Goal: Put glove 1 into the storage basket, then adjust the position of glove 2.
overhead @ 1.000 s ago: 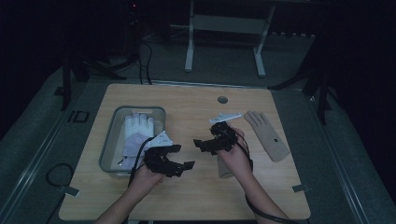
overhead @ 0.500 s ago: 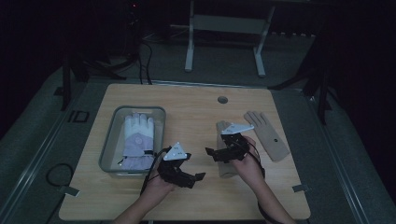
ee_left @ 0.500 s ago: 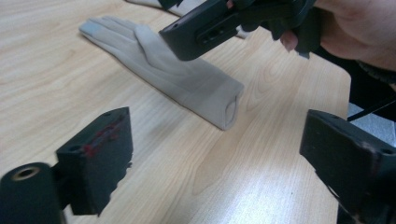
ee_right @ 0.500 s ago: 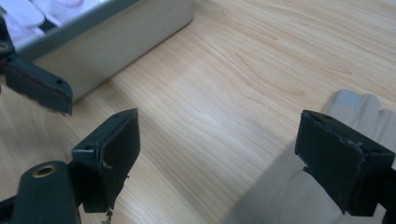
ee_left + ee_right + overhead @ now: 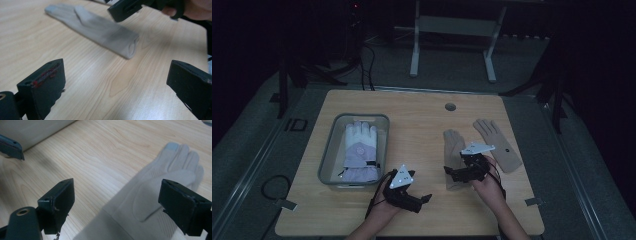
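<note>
Beige knit is what my right gripper [image 5: 451, 172] hangs over: a beige glove [image 5: 455, 156] lying flat on the wooden table [image 5: 422, 120], fingers pointing away from me. In the right gripper view that glove [image 5: 155, 202] sits below and between the jaws, which stand wide apart with nothing pressed between them. A second beige glove [image 5: 498, 145] lies just to the right of the first, palm down, the two close but not overlapping.

My left gripper [image 5: 424, 199] sits low over bare wood near the front edge, right of the grey tray [image 5: 328, 159]. Its jaws have just been opening and now stand well apart, with only table between them; in the left gripper view the nearer beige glove [image 5: 100, 27] lies ahead, cuff end towards me, with the tip of the right gripper [image 5: 130, 8] above it.

Inside the tray rests a white and lilac padded glove [image 5: 359, 152], fingers away from me.
</note>
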Available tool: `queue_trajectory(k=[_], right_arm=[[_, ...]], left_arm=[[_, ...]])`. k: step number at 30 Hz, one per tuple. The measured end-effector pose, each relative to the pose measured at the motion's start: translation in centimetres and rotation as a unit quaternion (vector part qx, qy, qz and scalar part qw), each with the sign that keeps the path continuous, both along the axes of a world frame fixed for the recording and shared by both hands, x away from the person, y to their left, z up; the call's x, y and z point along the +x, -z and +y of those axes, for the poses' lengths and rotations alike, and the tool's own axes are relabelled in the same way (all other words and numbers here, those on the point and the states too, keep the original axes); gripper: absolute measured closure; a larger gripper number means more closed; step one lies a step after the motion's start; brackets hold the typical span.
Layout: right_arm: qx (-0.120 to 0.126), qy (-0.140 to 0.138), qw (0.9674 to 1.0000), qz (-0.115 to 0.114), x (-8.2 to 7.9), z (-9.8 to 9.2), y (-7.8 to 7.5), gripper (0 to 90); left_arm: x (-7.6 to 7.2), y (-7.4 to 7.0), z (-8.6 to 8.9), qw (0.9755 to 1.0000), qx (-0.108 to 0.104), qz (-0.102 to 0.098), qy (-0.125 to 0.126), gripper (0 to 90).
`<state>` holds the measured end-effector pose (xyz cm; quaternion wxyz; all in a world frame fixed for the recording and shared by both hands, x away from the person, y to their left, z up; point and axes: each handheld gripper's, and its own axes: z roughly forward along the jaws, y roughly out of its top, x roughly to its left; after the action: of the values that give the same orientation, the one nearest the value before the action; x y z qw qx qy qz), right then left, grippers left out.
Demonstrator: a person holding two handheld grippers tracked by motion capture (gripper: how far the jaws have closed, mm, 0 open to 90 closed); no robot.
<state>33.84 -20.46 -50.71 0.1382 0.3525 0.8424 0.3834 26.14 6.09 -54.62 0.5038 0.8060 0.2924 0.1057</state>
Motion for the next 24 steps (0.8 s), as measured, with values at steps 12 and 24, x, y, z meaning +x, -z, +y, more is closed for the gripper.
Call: queue_trajectory(k=[12, 24], right_arm=[[0.007, 0.028, 0.9996, 0.002, -0.2, -1.1, 1.5, 13.6], [0.013, 0.027, 0.9995, -0.010, 0.3, -1.7, 0.8, 10.6]], left_arm=[[0.2, 1.2, 0.5, 0.9992, -0.014, -0.027, -0.028, 2.1], [-0.5, 1.5, 0.4, 0.9984, 0.002, -0.047, -0.032, 2.2]])
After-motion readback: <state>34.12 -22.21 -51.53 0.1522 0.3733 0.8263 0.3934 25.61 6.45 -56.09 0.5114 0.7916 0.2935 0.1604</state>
